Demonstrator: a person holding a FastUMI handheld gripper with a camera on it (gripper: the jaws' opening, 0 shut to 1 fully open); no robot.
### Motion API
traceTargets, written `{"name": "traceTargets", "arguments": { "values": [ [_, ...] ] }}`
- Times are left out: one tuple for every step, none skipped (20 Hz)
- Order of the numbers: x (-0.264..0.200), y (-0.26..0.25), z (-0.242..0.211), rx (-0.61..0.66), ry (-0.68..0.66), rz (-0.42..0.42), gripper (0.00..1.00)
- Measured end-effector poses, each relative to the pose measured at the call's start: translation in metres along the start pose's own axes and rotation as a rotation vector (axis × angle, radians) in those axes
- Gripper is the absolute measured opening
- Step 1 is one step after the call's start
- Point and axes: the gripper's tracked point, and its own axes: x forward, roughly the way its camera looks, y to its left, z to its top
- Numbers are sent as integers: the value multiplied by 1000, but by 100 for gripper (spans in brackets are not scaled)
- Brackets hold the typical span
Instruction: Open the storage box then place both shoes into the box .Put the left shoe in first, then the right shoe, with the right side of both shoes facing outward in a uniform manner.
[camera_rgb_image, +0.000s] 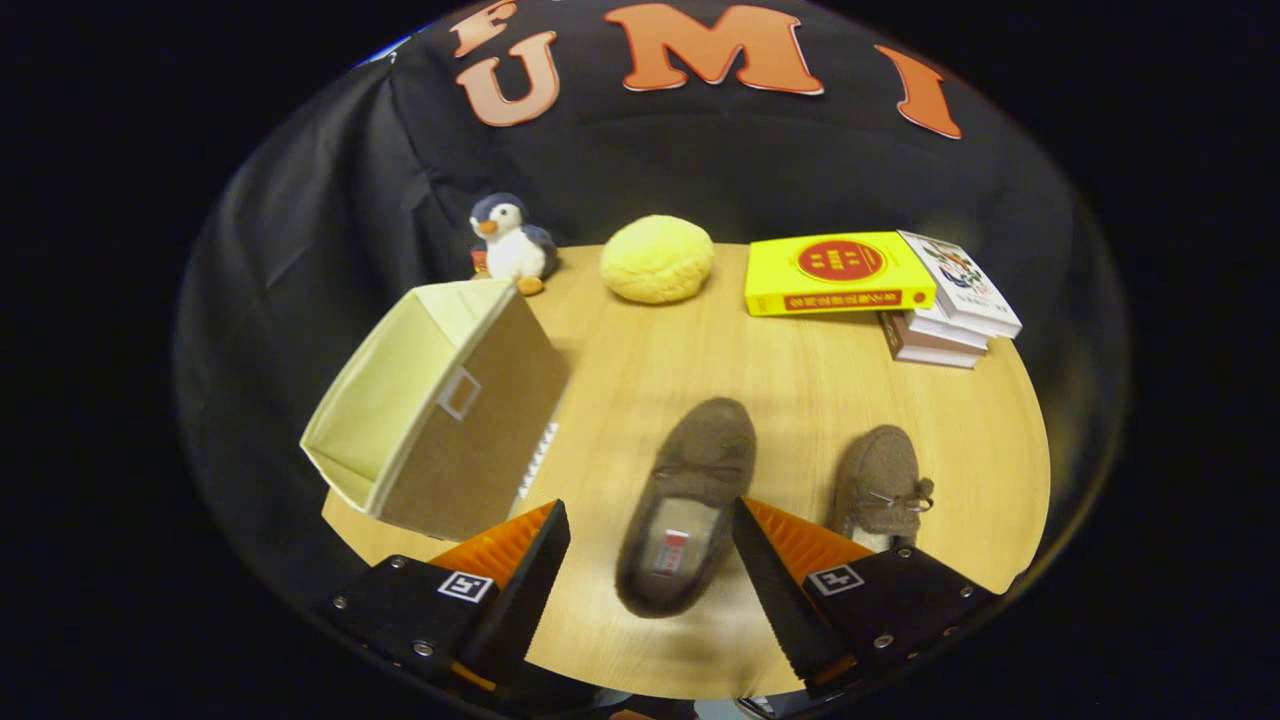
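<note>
Between the spread fingers of the gripper (650, 560), which grips nothing, lies the left brown suede moccasin (688, 500), toe pointing away, on the round light-wood table (720, 360). The right brown moccasin (880, 485) sits just beyond the right finger. Ahead left, the cream fabric storage box (440, 400) rests tipped, its opening facing left. Farther off: plush penguin (510, 245), yellow round cushion (657, 259), stacked books (880, 285), black cloth wall (700, 170).
</note>
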Motion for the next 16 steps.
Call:
{"name": "traceTargets", "arguments": {
  "values": [
    [10,-10,-8,12,20,-17,98],
    [18,-17,-14,24,41,-32,98],
    [25,-23,-21,34,62,-43,97],
    [32,-28,-28,45,82,-52,96],
    [39,-31,-32,57,97,-56,95],
    [47,-34,-36,66,112,-59,93],
    [54,-36,-40,75,124,-61,92],
    [61,-40,-41,80,129,-74,88],
    [67,-45,-41,84,130,-93,86],
    [73,-50,-40,88,129,-107,83],
    [79,-52,-40,97,127,-117,79],
    [85,-55,-39,108,124,-122,74],
    [91,-56,-37,119,122,-124,72],
    [95,-57,-35,130,118,-125,66],
    [100,-58,-35,139,113,-130,62],
    [105,-57,-35,145,115,-129,55]
  ]
}}
